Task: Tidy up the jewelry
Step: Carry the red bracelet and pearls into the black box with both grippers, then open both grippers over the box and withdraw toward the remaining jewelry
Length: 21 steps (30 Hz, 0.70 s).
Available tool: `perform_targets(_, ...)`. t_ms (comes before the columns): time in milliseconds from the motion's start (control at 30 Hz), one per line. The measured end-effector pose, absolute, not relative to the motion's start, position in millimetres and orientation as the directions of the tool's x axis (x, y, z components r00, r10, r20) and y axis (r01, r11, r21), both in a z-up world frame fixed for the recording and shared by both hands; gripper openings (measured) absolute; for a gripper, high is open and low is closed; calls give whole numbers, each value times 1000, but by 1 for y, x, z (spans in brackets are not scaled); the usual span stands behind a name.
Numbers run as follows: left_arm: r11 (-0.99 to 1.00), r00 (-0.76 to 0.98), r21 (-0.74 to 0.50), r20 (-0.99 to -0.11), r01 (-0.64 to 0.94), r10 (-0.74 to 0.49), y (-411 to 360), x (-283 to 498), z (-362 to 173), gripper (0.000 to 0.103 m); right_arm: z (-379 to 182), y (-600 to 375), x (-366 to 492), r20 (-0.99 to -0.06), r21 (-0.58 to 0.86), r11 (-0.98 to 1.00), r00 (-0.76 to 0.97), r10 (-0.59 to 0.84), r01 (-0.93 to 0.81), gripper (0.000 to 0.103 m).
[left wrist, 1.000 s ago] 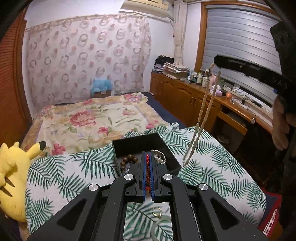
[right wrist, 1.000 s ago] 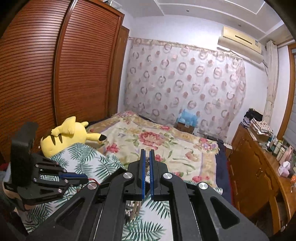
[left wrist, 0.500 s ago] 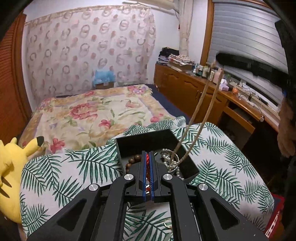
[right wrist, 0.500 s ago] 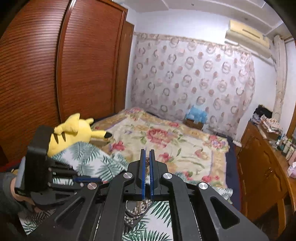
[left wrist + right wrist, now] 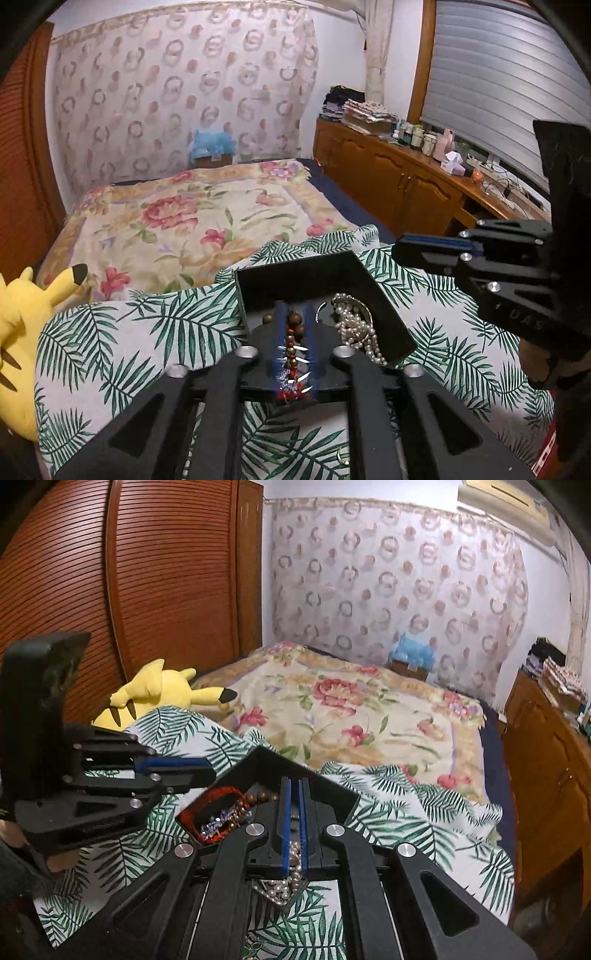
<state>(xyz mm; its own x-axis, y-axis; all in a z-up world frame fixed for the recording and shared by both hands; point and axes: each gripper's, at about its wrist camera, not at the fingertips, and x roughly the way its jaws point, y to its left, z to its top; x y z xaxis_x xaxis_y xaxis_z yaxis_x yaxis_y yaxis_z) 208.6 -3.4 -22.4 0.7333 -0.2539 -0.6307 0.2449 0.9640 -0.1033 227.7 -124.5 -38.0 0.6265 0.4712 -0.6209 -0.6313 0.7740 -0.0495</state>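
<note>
Box (image 5: pixel 373 295) on palm-print cover | we hover both grippers, left (image 5: pixel 293 345) and right (image 5: pixel 293 825), parted, empty | pearls (image 5: pixel 356 330) inside (limp, slippery): pinch one strand.

dim, warm indoor light; heavy fisheye warping, black vignette at corners.

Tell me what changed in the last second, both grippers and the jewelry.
The right gripper came down from high above the bed to beside the black box; the long chain it dangled now lies with the pearl necklace inside. The left gripper opened slightly over its red beaded bracelet, now lowered in the box. The box, the palm-leaf cloth and the Pikachu plush stayed put.
</note>
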Motion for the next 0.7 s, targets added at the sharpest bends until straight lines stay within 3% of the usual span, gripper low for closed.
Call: perform_targets(700,964,707,-104,-661,244,-250,-4,144,-51,20,-80,-158,184,-665,-19,802,607,435,-597,5)
